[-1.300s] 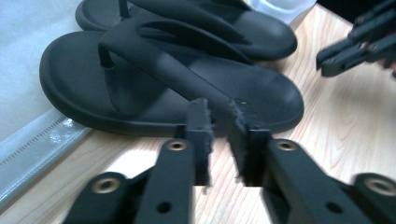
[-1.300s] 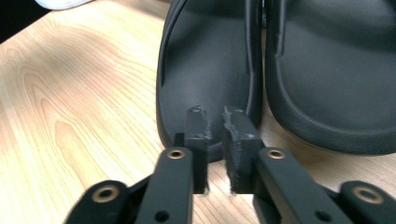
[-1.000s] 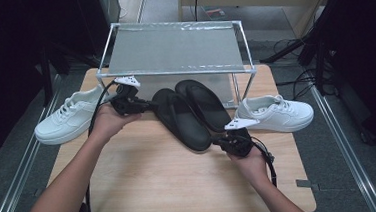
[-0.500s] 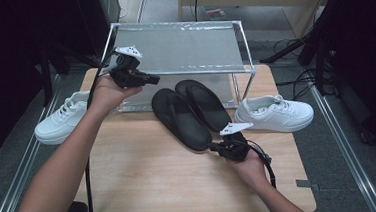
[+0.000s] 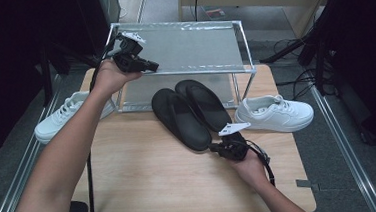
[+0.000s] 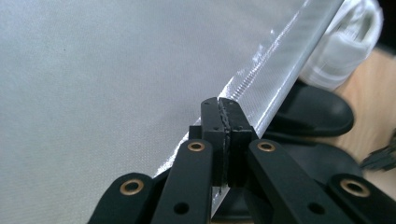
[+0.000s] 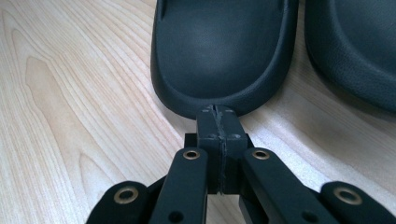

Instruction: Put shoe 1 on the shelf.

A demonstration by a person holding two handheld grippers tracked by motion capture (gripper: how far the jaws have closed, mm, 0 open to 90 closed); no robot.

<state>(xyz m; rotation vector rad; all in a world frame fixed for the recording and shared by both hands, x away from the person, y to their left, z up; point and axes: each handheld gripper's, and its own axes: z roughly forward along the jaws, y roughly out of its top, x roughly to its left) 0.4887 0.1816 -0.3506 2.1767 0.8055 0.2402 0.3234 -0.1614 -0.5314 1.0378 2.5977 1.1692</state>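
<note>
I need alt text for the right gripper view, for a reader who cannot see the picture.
The right hand-held gripper, its two black jaws shut with nothing between them, points at the rounded heel end of a black sandal lying on a light wooden table. Part of a second black sandal lies beside the first.

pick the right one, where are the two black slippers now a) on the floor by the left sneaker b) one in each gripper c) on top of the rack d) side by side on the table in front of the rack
d: the two black slippers lie side by side on the wooden table, toes at the foot of the rack; both grippers' jaws are shut on nothing.
</note>
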